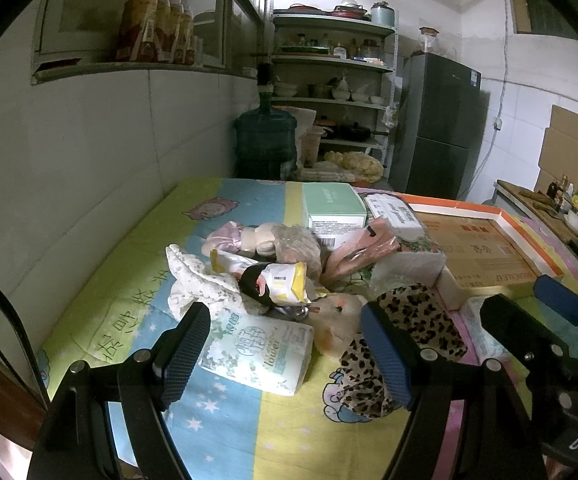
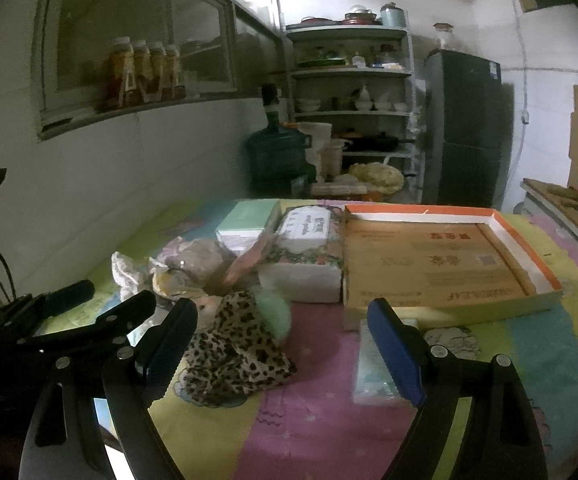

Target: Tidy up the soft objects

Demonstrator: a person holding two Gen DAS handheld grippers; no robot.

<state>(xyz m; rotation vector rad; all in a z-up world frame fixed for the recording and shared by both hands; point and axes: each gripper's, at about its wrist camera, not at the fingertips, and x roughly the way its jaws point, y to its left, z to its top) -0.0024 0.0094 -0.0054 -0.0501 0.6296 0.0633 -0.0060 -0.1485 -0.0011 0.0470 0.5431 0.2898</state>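
Note:
A heap of soft things lies on a colourful quilt (image 1: 233, 432). It includes a white lacy cloth (image 1: 197, 280), a yellow-white snack bag (image 1: 285, 280), a floral tissue pack (image 1: 261, 352), a beige plush (image 1: 333, 328) and a leopard-print cloth (image 1: 413, 324). My left gripper (image 1: 285, 354) hangs open just above the tissue pack and the plush. My right gripper (image 2: 281, 348) is open too, over bare quilt, with the leopard-print cloth (image 2: 233, 352) by its left finger and a pale blue tissue pack (image 2: 373, 372) by its right one. An orange-rimmed cardboard tray (image 2: 525, 240) lies behind.
A mint box (image 1: 333, 204), a white flowered tissue pack (image 2: 309, 232) and a pink packet (image 1: 361, 252) lie behind the heap. A tiled wall runs along the left. Past the quilt stand a water jug (image 1: 265, 140), shelves (image 1: 333, 60) and a fridge (image 1: 437, 128).

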